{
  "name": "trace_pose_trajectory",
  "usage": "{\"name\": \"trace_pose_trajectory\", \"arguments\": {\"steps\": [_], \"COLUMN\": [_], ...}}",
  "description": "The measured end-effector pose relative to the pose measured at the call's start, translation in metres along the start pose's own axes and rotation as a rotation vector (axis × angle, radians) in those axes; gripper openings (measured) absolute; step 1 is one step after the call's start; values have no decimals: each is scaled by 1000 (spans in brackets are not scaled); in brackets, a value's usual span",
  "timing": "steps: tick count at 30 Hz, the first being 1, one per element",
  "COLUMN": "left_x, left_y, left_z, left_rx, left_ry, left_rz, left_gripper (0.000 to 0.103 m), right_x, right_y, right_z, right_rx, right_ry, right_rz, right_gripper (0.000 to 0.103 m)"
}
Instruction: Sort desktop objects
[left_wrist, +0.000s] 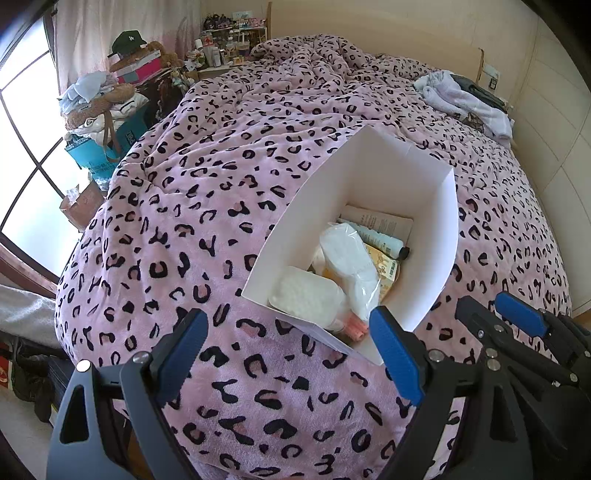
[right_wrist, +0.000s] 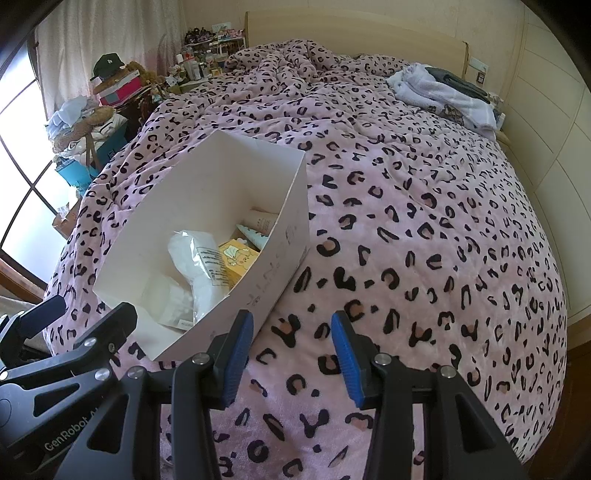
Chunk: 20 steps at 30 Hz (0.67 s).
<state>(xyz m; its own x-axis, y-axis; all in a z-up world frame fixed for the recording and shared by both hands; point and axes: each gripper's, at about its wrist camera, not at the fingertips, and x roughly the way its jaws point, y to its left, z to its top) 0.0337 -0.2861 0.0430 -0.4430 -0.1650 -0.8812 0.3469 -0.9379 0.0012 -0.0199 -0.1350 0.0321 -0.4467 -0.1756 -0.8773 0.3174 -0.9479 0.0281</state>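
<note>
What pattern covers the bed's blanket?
Pink blanket with black leopard-style spots, clearest in the right wrist view.

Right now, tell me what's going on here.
A person holds two grippers over a bed and is sorting small items into a white box on the blanket. The box already holds a white bag, a tube and a yellow pack. The left gripper and right gripper are both open and empty, near the box.
</note>
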Motion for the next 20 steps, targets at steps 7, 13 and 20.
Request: {"name": "trace_pose_trajectory", "arguments": {"steps": [7,13,20], "left_x": [1,1,3], "left_y": [0,-1,-2], "left_z": [0,-1,-1], "left_rx": [1,7,11], "left_ry": [2,-6,-3], "left_rz": [0,17,28], "left_gripper": [90,90,90], "right_x": [1,1,2], "right_y": [-2,-2,0], "right_z": [0,-1,-1], "right_rx": [0,-1,-2], "right_ry": [4,7,5], "right_rz": [-1,-1,0], "right_gripper": [45,45,45]}}
